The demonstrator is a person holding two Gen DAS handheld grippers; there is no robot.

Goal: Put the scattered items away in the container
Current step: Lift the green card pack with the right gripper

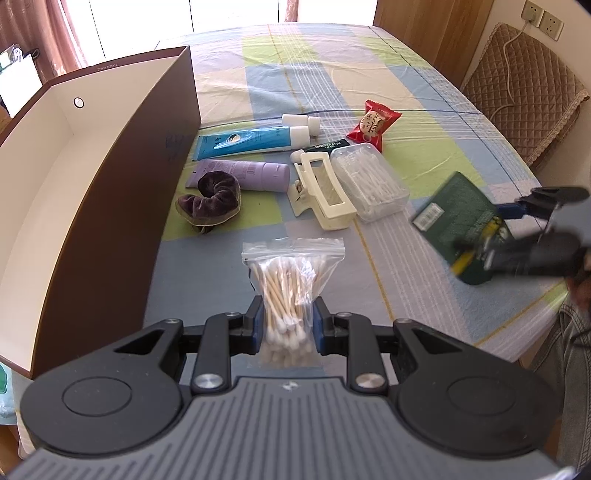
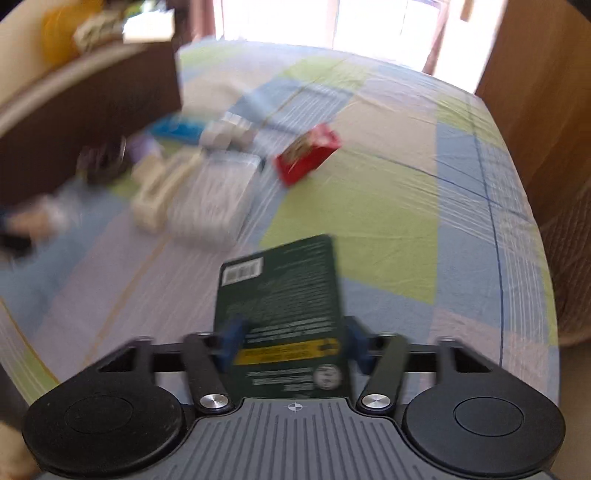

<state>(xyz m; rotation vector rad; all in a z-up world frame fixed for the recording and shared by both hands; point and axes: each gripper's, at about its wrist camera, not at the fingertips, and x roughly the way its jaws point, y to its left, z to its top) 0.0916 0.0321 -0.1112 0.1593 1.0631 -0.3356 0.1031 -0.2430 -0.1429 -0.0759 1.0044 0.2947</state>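
A checked cloth (image 1: 332,74) in blue, green and cream covers the table. A chair with a brown quilted cover (image 1: 524,92) stands at its far right, beneath two wall sockets (image 1: 541,18). Pinkish curtains (image 1: 44,33) hang at the bright window.

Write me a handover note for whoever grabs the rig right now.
Left gripper: shut on the bag of cotton swabs, near the table's front edge.
Right gripper: shut on a dark green packet, held above the table and blurred.
Box: open, at the left; nothing shows in the visible part of it.
Still on the tablecloth: blue tube, purple tube, scrunchie, cream hair clip, clear case of swabs, red snack packet, small white bottle.
Left: drop both held items in the box, then clear the rest.
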